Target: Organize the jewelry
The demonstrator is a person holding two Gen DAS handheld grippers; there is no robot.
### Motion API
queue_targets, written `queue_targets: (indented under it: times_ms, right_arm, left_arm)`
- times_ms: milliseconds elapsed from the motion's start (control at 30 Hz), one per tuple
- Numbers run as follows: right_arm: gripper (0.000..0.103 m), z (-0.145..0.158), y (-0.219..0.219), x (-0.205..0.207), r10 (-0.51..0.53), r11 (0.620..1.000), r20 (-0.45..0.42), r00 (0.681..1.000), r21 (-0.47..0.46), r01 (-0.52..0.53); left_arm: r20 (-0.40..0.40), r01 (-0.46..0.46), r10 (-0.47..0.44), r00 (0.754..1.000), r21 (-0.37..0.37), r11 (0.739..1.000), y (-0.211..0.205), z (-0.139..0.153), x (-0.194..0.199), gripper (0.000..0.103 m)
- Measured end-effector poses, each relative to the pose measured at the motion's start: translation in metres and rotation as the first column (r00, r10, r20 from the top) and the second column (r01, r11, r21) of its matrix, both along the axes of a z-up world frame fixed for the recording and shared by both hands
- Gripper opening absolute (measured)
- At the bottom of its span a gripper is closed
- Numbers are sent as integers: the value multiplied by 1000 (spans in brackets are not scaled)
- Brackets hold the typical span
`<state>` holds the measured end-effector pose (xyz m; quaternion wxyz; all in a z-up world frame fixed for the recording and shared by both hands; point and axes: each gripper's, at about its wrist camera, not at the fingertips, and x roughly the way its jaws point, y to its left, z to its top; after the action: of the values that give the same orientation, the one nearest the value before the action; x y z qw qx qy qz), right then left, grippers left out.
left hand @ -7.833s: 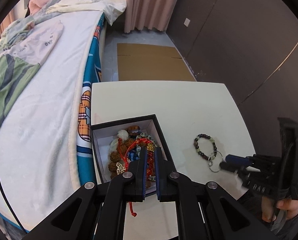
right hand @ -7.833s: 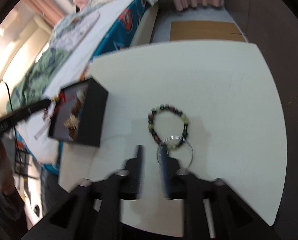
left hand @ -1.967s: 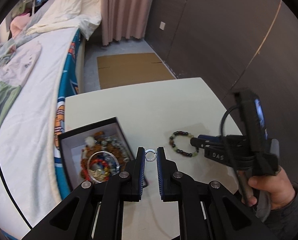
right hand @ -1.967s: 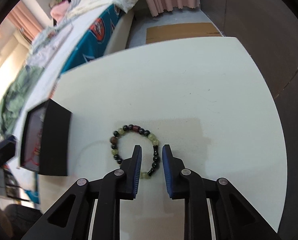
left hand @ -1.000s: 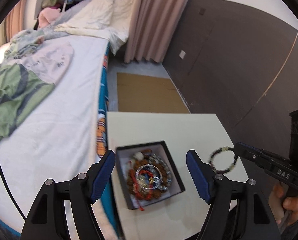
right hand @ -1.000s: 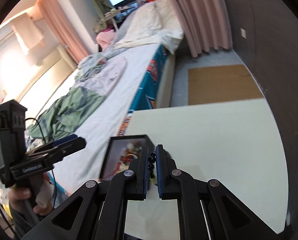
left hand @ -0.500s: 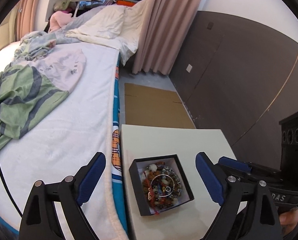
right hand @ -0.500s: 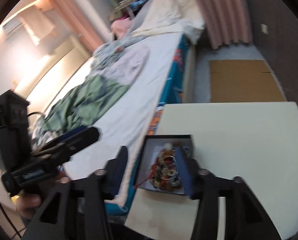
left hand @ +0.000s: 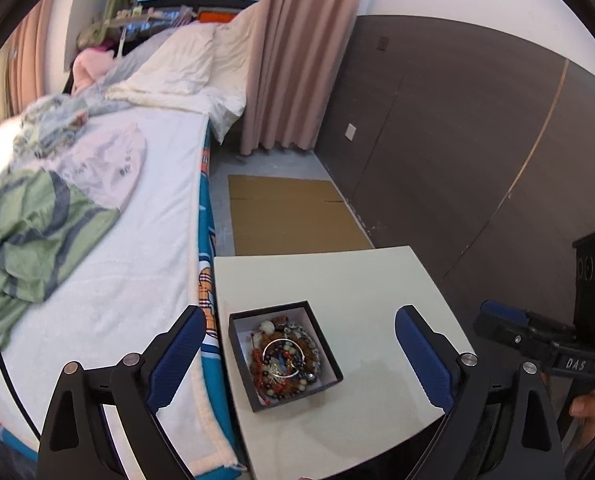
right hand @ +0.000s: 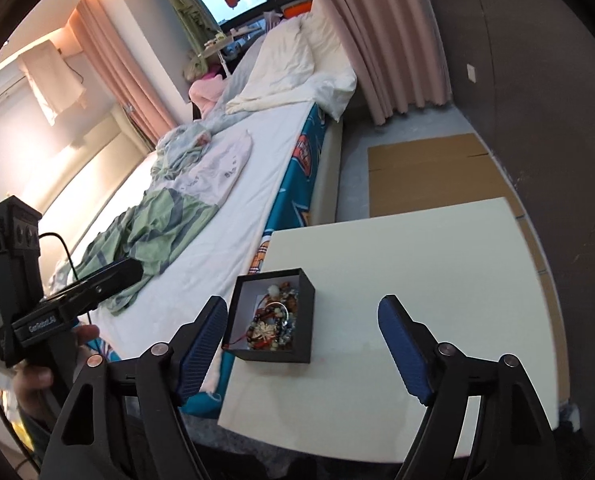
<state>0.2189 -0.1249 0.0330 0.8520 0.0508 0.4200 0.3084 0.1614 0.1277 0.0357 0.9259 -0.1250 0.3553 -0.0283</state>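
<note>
A black jewelry box [left hand: 329, 368] with a white inside sits near the left edge of the white table [left hand: 337, 276]. It holds a pile of bead bracelets and a silver ring [left hand: 283, 354]. It also shows in the right wrist view [right hand: 303, 316]. My left gripper [left hand: 297, 354] is wide open and empty, held high above the box. My right gripper [right hand: 301, 338] is wide open and empty, also high above the table. The right gripper shows at the right of the left wrist view [left hand: 497, 320].
A bed [left hand: 97, 240] with rumpled clothes runs along the table's left side. A flat cardboard sheet [left hand: 289, 216] lies on the floor beyond the table. A dark wall [left hand: 457, 140] stands to the right.
The right gripper carried the bead bracelet off the table to the box and opened. Both grippers have opened wide and risen well above the table.
</note>
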Motion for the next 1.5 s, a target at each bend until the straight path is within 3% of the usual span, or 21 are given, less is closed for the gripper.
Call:
queue_targets:
  times_ms: [167, 233, 333, 600, 800, 1067, 1500]
  right_arm:
    - [83, 19, -15, -21, -19, 999, 60, 998, -38, 22]
    - [94, 26, -19, -30, -23, 999, 73, 997, -41, 26]
    - [103, 33, -26, -42, -30, 998, 95, 995, -52, 35]
    - [103, 50, -48, -84, -44, 997, 174, 984, -57, 55]
    - [103, 50, -65, -106, -67, 997, 176, 982, -36, 75]
    - [103, 48, -82, -137, -112, 989, 243, 963, -71, 133]
    - [103, 42, -94, -177, -102, 989, 310, 945, -68, 129]
  left_arm:
    - [43, 6, -8, 999, 32, 999, -20, 21, -28, 101]
    - [56, 1, -3, 998, 49, 999, -28, 26, -40, 101]
    - [77, 4, -8, 997, 59, 998, -39, 33, -55, 101]
    - [143, 0, -13, 990, 86, 996, -69, 48, -99, 103]
    - [201, -6, -14, 979, 95, 995, -88, 55, -133, 103]
    - [231, -60, 20, 973, 167, 984, -104, 55, -169, 103]
    - [234, -125, 96, 967, 112, 986, -97, 27, -196, 103]
